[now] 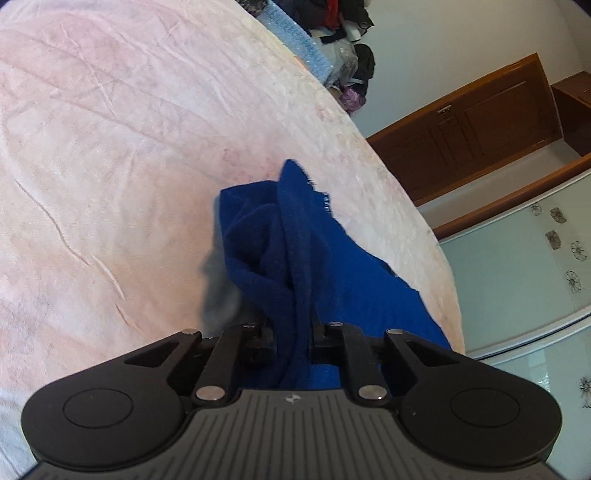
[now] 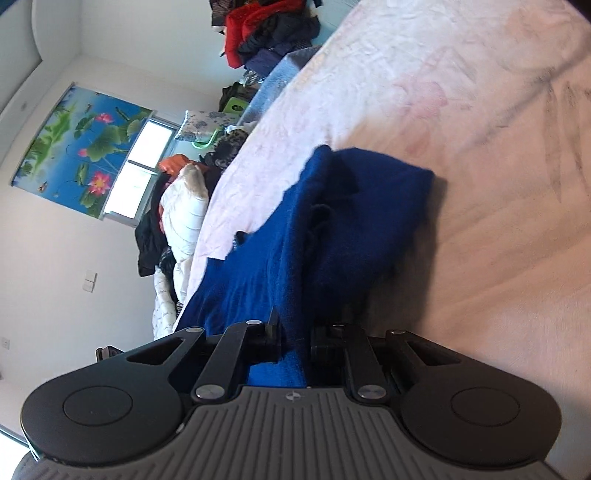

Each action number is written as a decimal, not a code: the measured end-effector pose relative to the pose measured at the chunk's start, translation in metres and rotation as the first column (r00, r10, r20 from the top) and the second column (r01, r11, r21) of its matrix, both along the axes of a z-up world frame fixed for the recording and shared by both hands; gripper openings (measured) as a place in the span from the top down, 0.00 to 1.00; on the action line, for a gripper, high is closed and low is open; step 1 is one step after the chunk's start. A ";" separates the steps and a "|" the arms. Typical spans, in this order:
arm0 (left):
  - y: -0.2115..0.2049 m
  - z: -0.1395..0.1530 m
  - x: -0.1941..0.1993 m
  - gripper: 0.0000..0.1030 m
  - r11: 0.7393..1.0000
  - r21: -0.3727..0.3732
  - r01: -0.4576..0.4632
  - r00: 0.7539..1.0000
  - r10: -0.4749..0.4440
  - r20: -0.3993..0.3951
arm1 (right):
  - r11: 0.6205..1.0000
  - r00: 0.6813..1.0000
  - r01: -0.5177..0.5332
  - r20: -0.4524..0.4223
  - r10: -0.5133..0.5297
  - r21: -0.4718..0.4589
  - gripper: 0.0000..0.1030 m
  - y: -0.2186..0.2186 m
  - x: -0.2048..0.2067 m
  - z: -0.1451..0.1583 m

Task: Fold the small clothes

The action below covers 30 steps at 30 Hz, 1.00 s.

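Both pairs of jaws are pinching nearly closed on the same dark blue garment [image 1: 295, 254]: the left gripper [image 1: 291, 332] is clamping a bunched ridge of the knit cloth that runs straight out between its fingers, and the right gripper [image 2: 295, 332] is gripping another fold of it [image 2: 332, 229] in the same way. That garment is hanging and draping from the two grips over the pale pink bedspread [image 1: 110, 147], its far end crumpling against the sheet, while piles of other clothes [image 2: 266, 29] are lying beyond the bed's edge.
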State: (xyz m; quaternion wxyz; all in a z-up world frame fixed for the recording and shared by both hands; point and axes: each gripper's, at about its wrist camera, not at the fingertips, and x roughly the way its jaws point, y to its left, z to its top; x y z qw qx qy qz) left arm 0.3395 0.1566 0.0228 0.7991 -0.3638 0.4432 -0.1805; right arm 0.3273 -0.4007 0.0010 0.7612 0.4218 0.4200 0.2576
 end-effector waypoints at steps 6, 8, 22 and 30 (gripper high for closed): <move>0.016 0.023 -0.031 0.89 0.999 0.033 0.026 0.999 -0.028 0.037 | 0.999 0.999 -0.034 0.001 0.034 0.018 0.84 -0.005 -0.028 0.014; 0.031 0.019 -0.037 0.90 1.000 0.028 -0.011 1.000 0.010 0.016 | 1.000 1.000 -0.026 -0.005 0.026 0.010 0.84 -0.005 -0.036 0.013; 0.046 -0.036 -0.139 0.16 0.915 -0.114 -0.386 0.922 0.388 -0.008 | 0.976 0.977 0.214 0.024 -0.213 -0.032 0.35 -0.045 -0.123 0.003; 0.005 -0.047 -0.139 0.17 0.890 -0.184 -0.417 0.907 0.422 -0.014 | 0.978 0.982 0.187 -0.022 -0.185 0.097 0.35 -0.020 -0.162 -0.011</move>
